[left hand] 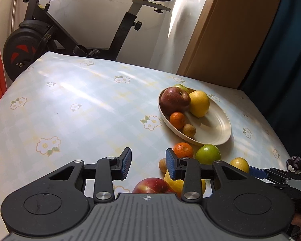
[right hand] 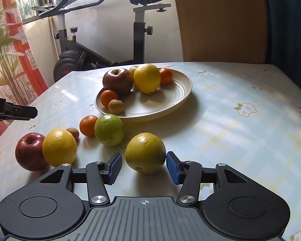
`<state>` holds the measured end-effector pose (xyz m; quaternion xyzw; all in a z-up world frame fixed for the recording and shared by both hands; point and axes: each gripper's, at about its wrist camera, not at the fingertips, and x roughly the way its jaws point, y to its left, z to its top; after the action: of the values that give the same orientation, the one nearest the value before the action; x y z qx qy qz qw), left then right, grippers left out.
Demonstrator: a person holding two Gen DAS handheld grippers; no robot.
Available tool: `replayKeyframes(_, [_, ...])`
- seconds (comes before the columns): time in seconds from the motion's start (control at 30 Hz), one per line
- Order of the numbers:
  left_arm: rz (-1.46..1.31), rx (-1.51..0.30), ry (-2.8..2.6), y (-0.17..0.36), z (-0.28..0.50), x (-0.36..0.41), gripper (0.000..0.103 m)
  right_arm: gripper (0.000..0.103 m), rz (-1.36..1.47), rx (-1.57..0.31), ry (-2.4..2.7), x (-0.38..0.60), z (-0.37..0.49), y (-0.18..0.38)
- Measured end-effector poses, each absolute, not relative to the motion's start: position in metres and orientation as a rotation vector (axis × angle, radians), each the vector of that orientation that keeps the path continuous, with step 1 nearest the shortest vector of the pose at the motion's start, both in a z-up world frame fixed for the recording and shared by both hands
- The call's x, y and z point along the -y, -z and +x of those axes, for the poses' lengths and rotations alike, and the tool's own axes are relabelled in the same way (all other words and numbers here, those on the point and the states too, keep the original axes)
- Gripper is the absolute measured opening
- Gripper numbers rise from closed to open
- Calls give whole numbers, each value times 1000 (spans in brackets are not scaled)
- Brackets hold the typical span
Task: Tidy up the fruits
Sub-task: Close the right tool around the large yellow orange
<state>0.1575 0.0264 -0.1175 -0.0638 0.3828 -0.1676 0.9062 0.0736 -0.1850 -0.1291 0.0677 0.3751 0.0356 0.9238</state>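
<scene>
My right claw [right hand: 144, 166] brackets a yellow-green citrus fruit [right hand: 144, 152] on the bench [right hand: 240, 132], pads not quite pressing; my left claw [left hand: 148, 163] gapes narrowly, empty.

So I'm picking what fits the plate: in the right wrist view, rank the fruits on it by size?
1. Yellow citrus and red apple, alike.
2. Two mandarins, alike.
3. Brown fruit.
Green fruit mostly hidden.
</scene>
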Motion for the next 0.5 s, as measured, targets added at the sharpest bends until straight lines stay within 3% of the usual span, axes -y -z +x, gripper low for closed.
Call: replayKeyframes(0.5, [-132,-783,350,117,154,-25,39,48,238,-780,-80,205,104,115])
